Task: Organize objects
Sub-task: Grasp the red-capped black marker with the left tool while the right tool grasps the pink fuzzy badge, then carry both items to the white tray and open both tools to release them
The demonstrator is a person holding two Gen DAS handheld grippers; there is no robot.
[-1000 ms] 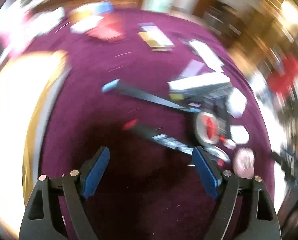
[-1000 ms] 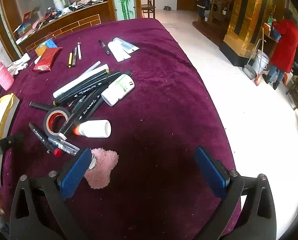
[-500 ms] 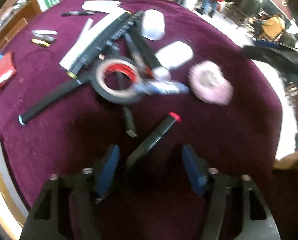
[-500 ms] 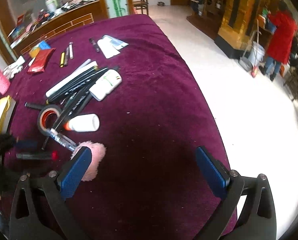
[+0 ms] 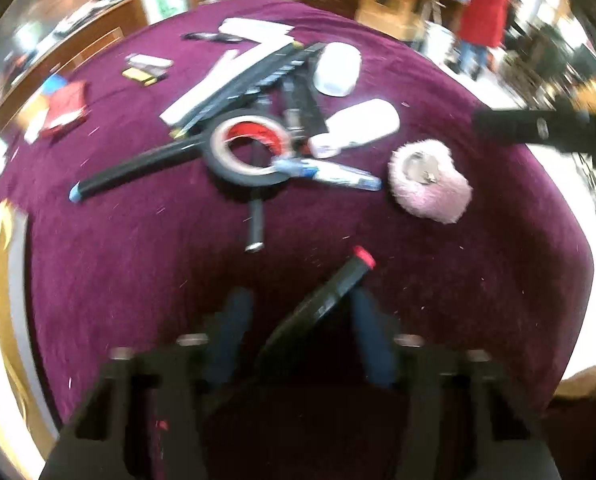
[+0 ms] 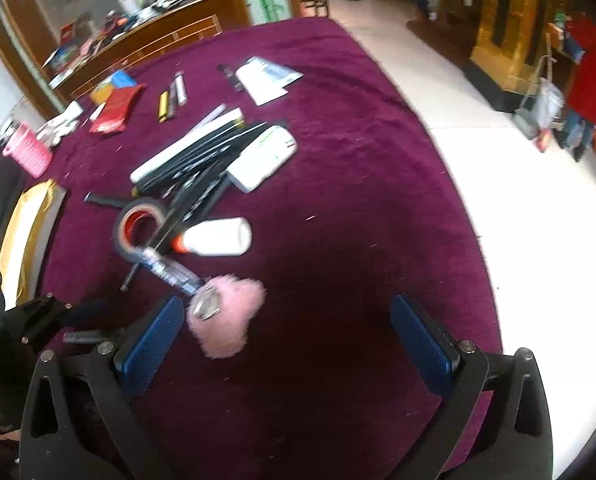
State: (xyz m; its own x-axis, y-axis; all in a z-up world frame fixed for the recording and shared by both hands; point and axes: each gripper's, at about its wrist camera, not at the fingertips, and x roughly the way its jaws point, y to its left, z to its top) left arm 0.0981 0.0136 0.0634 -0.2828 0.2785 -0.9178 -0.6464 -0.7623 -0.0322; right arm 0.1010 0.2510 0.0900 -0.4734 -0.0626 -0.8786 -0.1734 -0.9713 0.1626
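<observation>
Two grippers: both over a table under a plush maroon velvet cloth [image 6: 338, 184].
Left gripper [image 5: 298, 312]: jaws have just been closing; a black marker with a red end cap [image 5: 330, 292] lies slanted between the blue pads. Its barrel sits against the right pad; the blur hides whether the left pad touches, so a firm pinch cannot be told.
Right gripper [image 6: 294, 332]: blue ribbed pads spread wide, nothing between them, only bare cloth below.
Marker's place: near edge of the table, apart from the main heap, red cap pointing towards the fluffy pink pompom [image 5: 430, 184].
Clutter ahead: black roll of tape with a red core [image 5: 246, 152] lies over several black pens; a clear-barrelled pen with blue print [image 5: 330, 170] rests across its rim and reaches the pompom. A white squeeze bottle with an orange nozzle [image 6: 214, 236] lies just beside the roll, and a larger white bottle with green print [image 6: 264, 158] further back against the long black and white pens [image 6: 190, 152].
Far side: red foil packet [image 6: 116, 108], pink ribbed cup [image 6: 28, 150], white leaflets [image 6: 266, 78].
Edges: cloth drops off at right to pale tiled floor [image 6: 518, 184]; a yellow envelope [image 6: 26, 232] lies at the left edge.
Open room: broad clear velvet to the right of the heap.
</observation>
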